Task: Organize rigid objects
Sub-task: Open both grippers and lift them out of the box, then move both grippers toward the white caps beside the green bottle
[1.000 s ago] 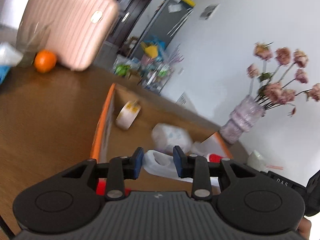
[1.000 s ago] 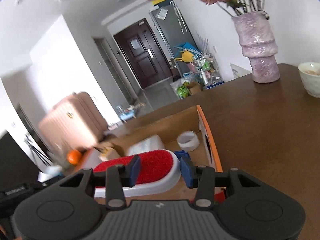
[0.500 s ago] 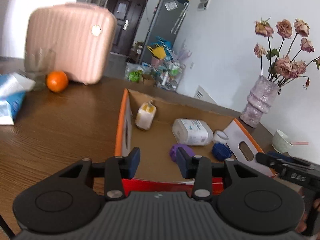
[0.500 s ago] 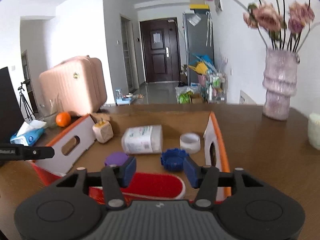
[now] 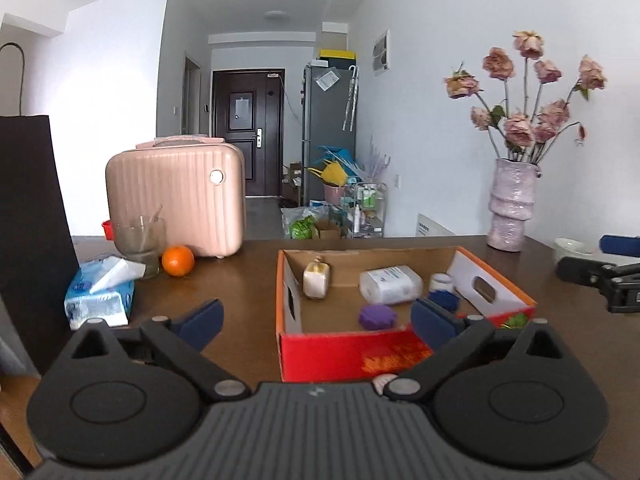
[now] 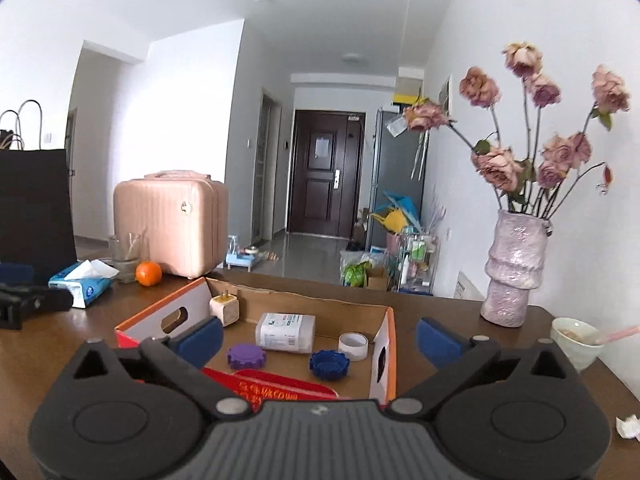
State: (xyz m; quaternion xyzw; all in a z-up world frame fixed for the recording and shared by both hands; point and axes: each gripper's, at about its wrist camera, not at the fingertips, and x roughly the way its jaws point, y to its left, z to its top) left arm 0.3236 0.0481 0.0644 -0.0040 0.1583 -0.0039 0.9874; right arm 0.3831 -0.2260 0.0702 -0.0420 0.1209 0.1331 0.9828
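An orange cardboard box stands on the wooden table. In it lie a cream charger plug, a white wrapped pack, a white tape roll, a purple gear and a blue gear. My left gripper is open and empty, held back before the box's front wall. My right gripper is open and empty, in front of the box's near right corner.
On the table's left stand a pink case, a glass, an orange, a tissue pack and a black bag. A flower vase and a bowl stand at the right.
Both grippers pulled back from the box and levelled out, and both jaws opened wide. The red brush seen under the right gripper earlier is out of sight now.
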